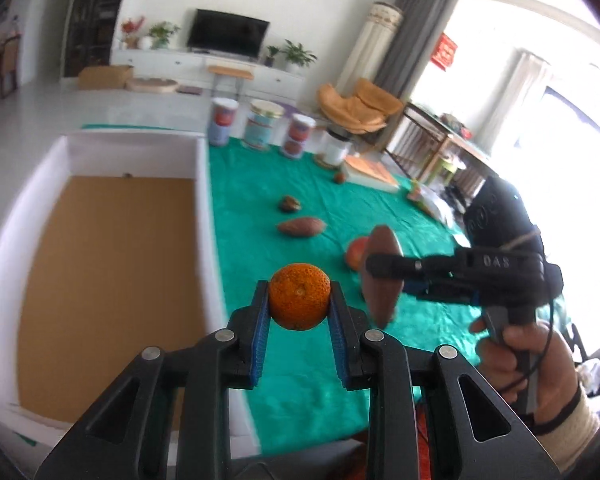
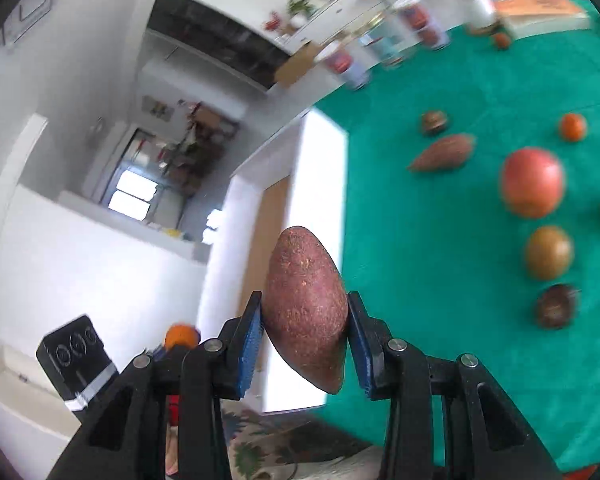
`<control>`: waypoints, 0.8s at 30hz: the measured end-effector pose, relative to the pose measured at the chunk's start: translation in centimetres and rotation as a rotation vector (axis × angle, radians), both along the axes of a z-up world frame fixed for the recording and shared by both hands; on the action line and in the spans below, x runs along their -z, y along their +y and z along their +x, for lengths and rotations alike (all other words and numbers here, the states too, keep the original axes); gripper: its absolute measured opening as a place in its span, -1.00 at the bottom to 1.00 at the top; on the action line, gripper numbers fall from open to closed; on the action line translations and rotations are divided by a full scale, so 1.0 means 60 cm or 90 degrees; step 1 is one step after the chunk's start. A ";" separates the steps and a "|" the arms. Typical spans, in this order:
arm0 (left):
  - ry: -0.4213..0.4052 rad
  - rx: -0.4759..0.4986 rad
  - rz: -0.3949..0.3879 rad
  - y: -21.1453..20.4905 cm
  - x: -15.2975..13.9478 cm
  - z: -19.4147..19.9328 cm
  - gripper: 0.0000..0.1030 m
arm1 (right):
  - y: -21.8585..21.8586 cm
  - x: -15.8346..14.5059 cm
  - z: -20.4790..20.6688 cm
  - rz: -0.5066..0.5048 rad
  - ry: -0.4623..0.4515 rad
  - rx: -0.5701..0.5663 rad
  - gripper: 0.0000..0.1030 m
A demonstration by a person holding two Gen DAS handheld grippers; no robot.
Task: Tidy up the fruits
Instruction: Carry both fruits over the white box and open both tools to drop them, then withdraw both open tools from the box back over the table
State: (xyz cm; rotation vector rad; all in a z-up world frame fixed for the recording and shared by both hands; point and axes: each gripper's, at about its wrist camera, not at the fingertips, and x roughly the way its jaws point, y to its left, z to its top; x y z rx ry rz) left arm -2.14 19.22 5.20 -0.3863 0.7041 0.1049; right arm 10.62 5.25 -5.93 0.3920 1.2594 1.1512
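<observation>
My left gripper (image 1: 299, 300) is shut on a small orange mandarin (image 1: 299, 296), held above the green cloth beside the white box (image 1: 204, 216) with a brown cardboard floor. My right gripper (image 2: 305, 316) is shut on a reddish-brown sweet potato (image 2: 306, 304), lifted off the table; it also shows in the left wrist view as the right gripper (image 1: 384, 268) gripping the sweet potato (image 1: 382, 276), held by a hand (image 1: 516, 364). On the cloth lie another sweet potato (image 2: 444, 152), a red apple (image 2: 532, 182), a small mandarin (image 2: 573, 126) and brownish round fruits (image 2: 548, 252).
Three tins (image 1: 260, 124) and a white cup (image 1: 336, 148) stand at the far edge of the green cloth (image 1: 300, 380), with a book (image 1: 372, 174) beside them. A dark half-shell fruit (image 2: 556, 306) lies near the front. A chair (image 1: 356, 108) stands beyond the table.
</observation>
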 end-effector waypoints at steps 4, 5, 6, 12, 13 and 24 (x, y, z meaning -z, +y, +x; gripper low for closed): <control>0.063 -0.145 0.044 0.112 0.051 -0.042 -0.47 | 0.168 0.038 -0.090 -0.006 0.013 -0.114 -0.22; 0.084 -0.173 0.042 0.136 0.075 -0.048 -0.47 | 0.199 0.052 -0.103 -0.018 0.011 -0.129 -0.22; 0.105 -0.197 0.040 0.156 0.099 -0.054 -0.47 | 0.226 0.066 -0.114 -0.035 0.005 -0.142 -0.22; 0.171 -0.249 0.040 0.200 0.189 -0.073 -0.43 | 0.319 0.125 -0.136 -0.119 -0.057 -0.170 -0.15; 0.174 -0.252 0.043 0.203 0.193 -0.075 -0.42 | 0.325 0.132 -0.132 -0.125 -0.061 -0.165 -0.16; 0.067 -0.188 0.073 0.112 0.124 -0.037 0.60 | 0.124 -0.014 -0.086 -0.088 -0.260 -0.010 0.42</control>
